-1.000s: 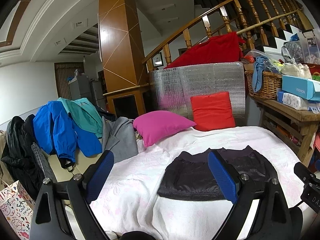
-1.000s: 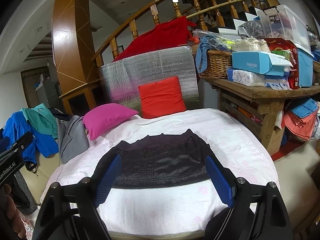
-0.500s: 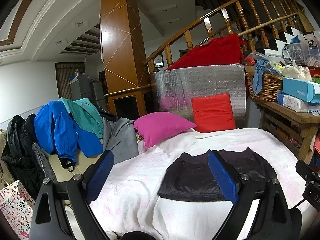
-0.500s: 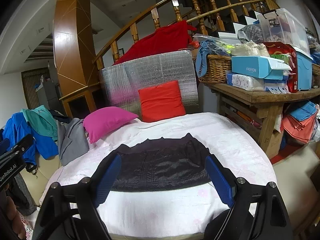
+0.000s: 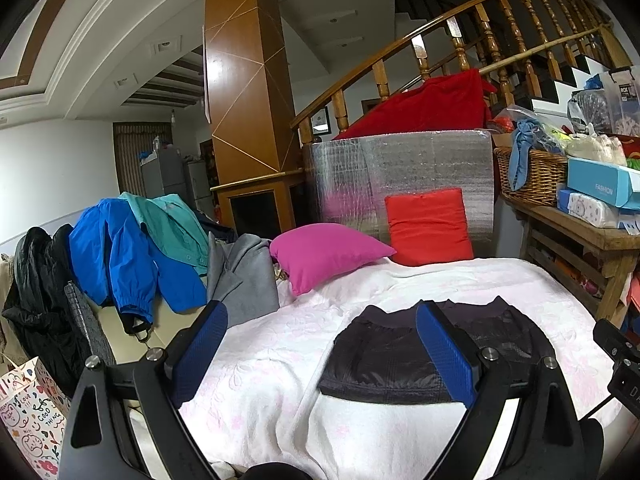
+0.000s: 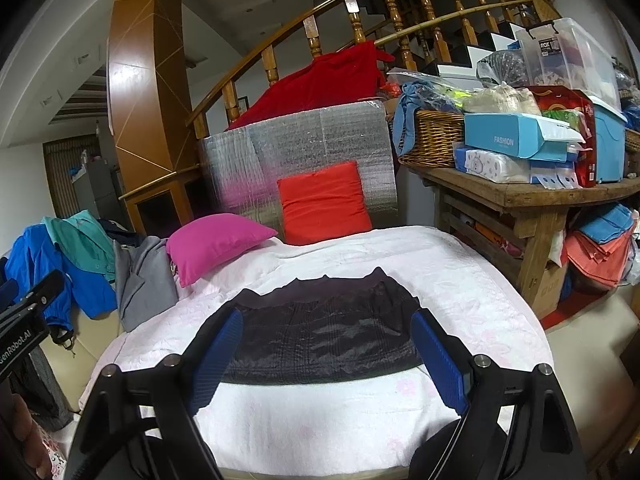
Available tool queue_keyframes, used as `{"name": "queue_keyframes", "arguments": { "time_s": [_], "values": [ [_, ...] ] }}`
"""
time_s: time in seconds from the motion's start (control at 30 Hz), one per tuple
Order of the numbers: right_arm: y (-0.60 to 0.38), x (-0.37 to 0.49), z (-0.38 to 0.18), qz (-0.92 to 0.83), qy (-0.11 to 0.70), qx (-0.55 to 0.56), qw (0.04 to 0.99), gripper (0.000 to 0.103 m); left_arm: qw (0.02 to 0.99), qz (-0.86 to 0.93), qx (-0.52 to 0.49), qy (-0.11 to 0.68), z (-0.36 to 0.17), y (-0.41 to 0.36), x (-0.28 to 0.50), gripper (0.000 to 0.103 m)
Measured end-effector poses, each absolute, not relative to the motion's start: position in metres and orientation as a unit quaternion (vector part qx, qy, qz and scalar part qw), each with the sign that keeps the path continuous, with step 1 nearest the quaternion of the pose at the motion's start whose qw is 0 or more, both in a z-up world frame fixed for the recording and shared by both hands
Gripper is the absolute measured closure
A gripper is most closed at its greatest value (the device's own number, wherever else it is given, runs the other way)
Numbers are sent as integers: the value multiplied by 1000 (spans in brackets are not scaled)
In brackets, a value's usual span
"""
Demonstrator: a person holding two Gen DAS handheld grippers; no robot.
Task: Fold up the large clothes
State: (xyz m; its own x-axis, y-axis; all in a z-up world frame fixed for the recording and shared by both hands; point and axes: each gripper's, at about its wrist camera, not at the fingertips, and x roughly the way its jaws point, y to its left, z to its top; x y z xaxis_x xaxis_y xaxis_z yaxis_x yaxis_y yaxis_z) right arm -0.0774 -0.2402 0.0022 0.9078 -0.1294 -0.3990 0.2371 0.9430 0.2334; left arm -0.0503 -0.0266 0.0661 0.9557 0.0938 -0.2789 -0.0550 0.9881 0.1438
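Bed (image 5: 280, 368) (image 6: 320, 420) under a white cover with faint pink flowers, filling the lower half of both views. Wooden bench (image 6: 528, 196) (image 5: 580, 236) to the right of the bed, loaded with a wicker basket (image 6: 432, 136), boxes and bags. Heap of jackets at the left edge of the bed: blue jacket (image 5: 108, 256) (image 6: 32, 264), teal one just behind, grey garment (image 5: 244, 276) beside them. Silver padded panel (image 6: 304, 148) upright at the head of the bed, red cushion (image 5: 428, 226) (image 6: 324, 202) leaning on it, pink pillow (image 5: 324, 252) (image 6: 216, 242) just left of that. Dark folded jacket (image 5: 388, 356) (image 6: 320, 340) flat on the cover near the front edge, neat rectangle, touched by nothing. Left gripper (image 5: 322, 354) over the bed's near left part, blue-padded fingers (image 5: 200, 352) spread wide, empty. Right gripper (image 6: 326, 356) directly in front of the folded jacket, fingers (image 6: 438, 356) likewise wide apart, empty, garment framed between them but well beyond the tips.
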Motion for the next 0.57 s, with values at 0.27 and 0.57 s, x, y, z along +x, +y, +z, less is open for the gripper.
{"name": "queue_keyframes", "arguments": {
  "time_s": [0.27, 0.57],
  "values": [
    [-234, -74, 6, -96, 189, 135, 968, 15, 986, 11, 59, 154, 65, -21, -47, 8],
    [-235, -64, 8, -100, 191, 135, 967, 15, 987, 16, 58, 146, 62, -19, -40, 8]
  ]
}}
